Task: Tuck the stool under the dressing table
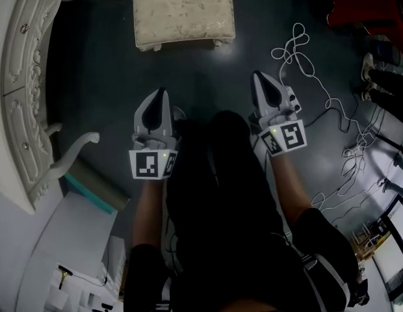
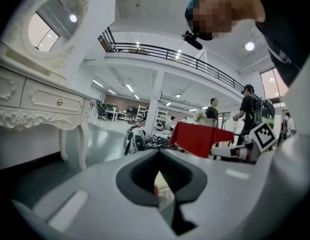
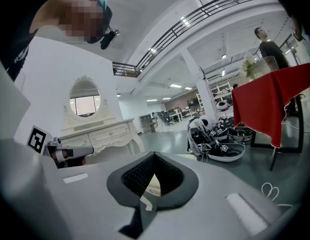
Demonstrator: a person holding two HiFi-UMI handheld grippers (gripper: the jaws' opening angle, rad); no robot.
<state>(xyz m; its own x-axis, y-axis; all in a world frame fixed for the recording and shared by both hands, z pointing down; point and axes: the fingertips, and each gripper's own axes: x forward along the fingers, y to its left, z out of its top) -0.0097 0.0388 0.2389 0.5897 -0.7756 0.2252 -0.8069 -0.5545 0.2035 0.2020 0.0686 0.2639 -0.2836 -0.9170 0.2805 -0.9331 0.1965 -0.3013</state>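
Since the left gripper and right gripper are closed and empty, push the stool at twelve o'clock evenly toward the dressing table at nine o'clock.

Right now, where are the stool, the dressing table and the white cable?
stool (image 1: 183, 10): head view, middle of its cushioned seat.
dressing table (image 1: 23, 70): head view, its carved drawer front.
white cable (image 1: 292, 47): head view, its tangled, looped end.
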